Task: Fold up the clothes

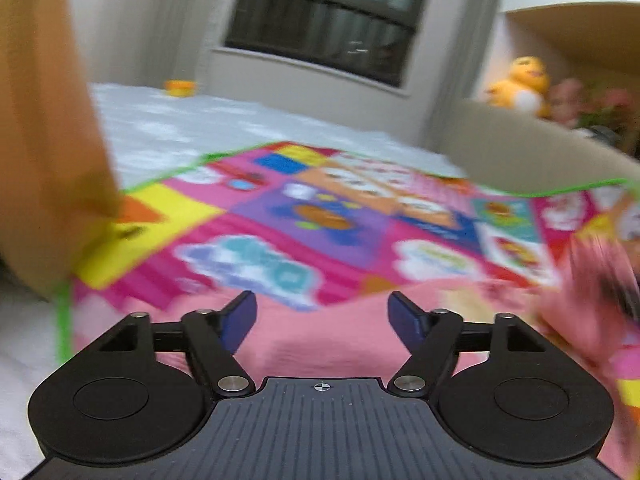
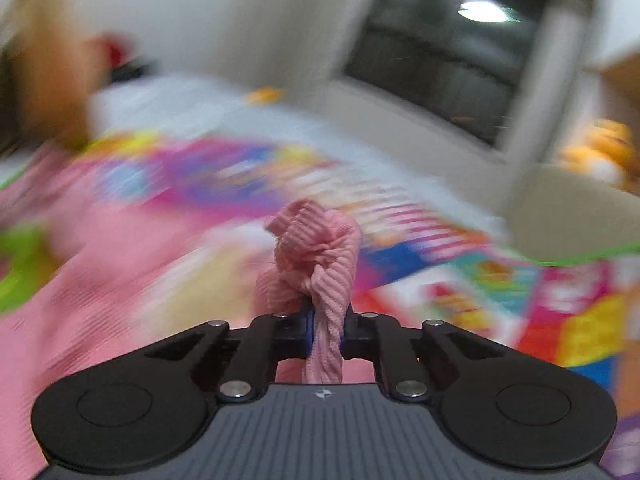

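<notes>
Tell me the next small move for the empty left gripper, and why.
Probably lower the left gripper onto the pink garment just below it and close on an edge. Its fingers stand open and empty, while the right gripper is shut on a bunched fold of the same cloth, so a second grip seems needed to fold.

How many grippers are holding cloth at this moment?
1. The right gripper is shut on the pink ribbed garment; the left gripper hangs open above pink cloth, holding nothing.
</notes>
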`<state>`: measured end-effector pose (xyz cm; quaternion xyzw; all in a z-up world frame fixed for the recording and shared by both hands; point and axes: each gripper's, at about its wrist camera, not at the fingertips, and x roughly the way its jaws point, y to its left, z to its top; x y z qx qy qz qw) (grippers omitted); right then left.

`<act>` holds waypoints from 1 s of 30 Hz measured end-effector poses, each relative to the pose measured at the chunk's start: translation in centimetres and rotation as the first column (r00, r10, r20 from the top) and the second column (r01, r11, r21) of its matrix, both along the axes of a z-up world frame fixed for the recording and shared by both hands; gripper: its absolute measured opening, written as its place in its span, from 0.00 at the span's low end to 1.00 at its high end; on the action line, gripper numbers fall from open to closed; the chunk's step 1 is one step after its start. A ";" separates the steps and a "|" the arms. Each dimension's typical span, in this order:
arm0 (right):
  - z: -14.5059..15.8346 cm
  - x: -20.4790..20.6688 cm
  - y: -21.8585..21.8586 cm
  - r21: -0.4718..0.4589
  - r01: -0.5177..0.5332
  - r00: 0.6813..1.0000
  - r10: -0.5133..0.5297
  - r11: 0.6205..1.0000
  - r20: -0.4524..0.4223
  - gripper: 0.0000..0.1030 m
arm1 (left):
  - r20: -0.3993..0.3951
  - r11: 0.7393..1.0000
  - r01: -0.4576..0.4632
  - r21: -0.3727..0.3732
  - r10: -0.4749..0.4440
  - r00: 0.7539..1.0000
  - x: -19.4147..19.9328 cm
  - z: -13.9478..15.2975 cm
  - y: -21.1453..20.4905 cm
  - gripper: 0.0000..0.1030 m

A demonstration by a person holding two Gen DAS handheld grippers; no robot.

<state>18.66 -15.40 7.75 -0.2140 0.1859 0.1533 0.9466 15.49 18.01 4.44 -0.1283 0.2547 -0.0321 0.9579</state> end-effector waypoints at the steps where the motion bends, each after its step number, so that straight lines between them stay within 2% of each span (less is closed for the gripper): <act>1: 1.2 1.1 -1.9 -0.009 0.066 0.997 -0.065 0.998 0.050 0.09 | 0.006 0.999 0.038 -0.024 -0.038 0.999 -0.2 0.1 -0.7 0.85; 3: 3.2 3.3 -5.7 -0.026 0.197 0.971 -0.191 0.980 0.143 0.09 | 0.008 0.993 0.103 -0.062 -0.103 0.995 -0.1 -0.2 -1.8 0.89; 5: 3.6 5.4 -9.3 -0.064 0.316 0.935 -0.299 0.947 0.192 0.09 | 0.004 0.983 0.155 -0.099 -0.156 0.988 0.4 -0.8 -2.9 0.90; 8: 1.6 7.9 -12.9 -0.116 0.412 0.904 -0.390 0.904 0.173 0.09 | -0.008 0.971 0.193 -0.140 -0.196 0.980 1.2 -2.2 -4.5 0.90; 11: -1.7 9.2 -13.9 -0.188 0.432 0.901 -0.410 0.882 0.143 0.10 | -0.041 0.964 0.196 -0.179 -0.206 0.978 2.3 -4.0 -5.6 0.90; 12: -2.9 9.5 -14.0 -0.218 0.427 0.904 -0.410 0.877 0.123 0.13 | -0.062 0.964 0.190 -0.186 -0.205 0.977 2.8 -4.6 -5.9 0.90; 14: -5.3 10.0 -14.3 -0.282 0.418 0.907 -0.411 0.864 0.086 0.40 | -0.105 0.972 0.163 -0.169 -0.182 0.978 3.5 -5.5 -6.3 0.90; 16: -6.6 9.6 -14.5 -0.319 0.412 0.909 -0.409 0.853 0.081 0.51 | -0.123 0.984 0.135 -0.116 -0.149 0.981 4.1 -6.0 -6.5 0.87; 17: -6.8 9.2 -14.5 -0.324 0.414 0.908 -0.409 0.851 0.088 0.53 | -0.124 0.990 0.122 -0.076 -0.131 0.984 4.6 -6.0 -6.3 0.86; 19: -5.8 7.4 -14.8 -0.268 0.425 0.905 -0.415 0.865 0.095 0.57 | -0.125 0.995 0.095 0.005 -0.094 0.988 5.6 -6.0 -5.9 0.85; 21: -4.1 4.4 -15.4 -0.149 0.403 0.915 -0.399 0.903 0.058 0.62 | -0.123 0.994 0.068 0.086 -0.057 0.991 6.6 -6.0 -5.6 0.84; 22: -3.3 2.9 -15.6 -0.082 0.385 0.923 -0.384 0.919 0.027 0.62 | -0.125 0.994 0.043 0.098 -0.030 0.992 7.2 -6.0 -4.9 0.83; 24: -2.5 0.0 -15.8 0.064 0.325 0.944 -0.319 0.944 -0.088 0.62 | -0.130 0.993 -0.008 0.121 0.024 0.991 8.4 -5.9 -3.6 0.78; 26: -3.0 -2.7 -15.7 0.183 0.271 0.950 -0.231 0.945 -0.212 0.62 | -0.133 0.988 -0.058 0.144 0.078 0.988 9.6 -5.8 -2.2 0.74; 29: -5.3 -5.9 -15.1 0.278 0.244 0.928 -0.140 0.929 -0.346 0.62 | -0.127 0.995 -0.091 0.034 0.094 0.987 8.5 -4.5 -1.1 0.77; 30: -6.1 -6.6 -14.9 0.293 0.247 0.920 -0.129 0.924 -0.371 0.62 | -0.122 0.997 -0.068 -0.023 0.064 0.990 7.6 -3.9 -1.0 0.78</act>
